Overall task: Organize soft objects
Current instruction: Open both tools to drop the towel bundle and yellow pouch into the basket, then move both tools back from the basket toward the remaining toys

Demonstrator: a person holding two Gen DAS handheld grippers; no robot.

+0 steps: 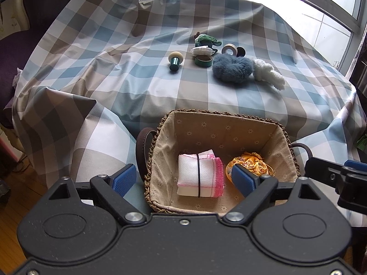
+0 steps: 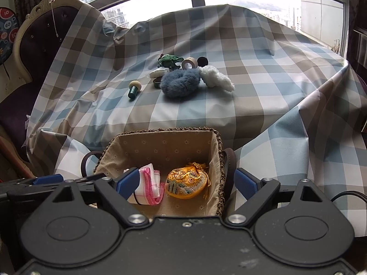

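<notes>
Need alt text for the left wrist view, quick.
Open left gripper hovers over a lined wicker basket holding a folded white cloth and yellow pouch. Beyond, blue fluffy item and white fluffy item lie on checked cloth.

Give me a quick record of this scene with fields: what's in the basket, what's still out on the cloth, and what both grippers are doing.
basket: folded white cloth with pink edge, yellow embroidered pouch
soft items on cloth: blue fluffy scrunchie, white fluffy piece, green fabric item
other items: tape rolls, green-handled puff
left gripper: open, empty, over basket
right gripper: open, empty
</notes>
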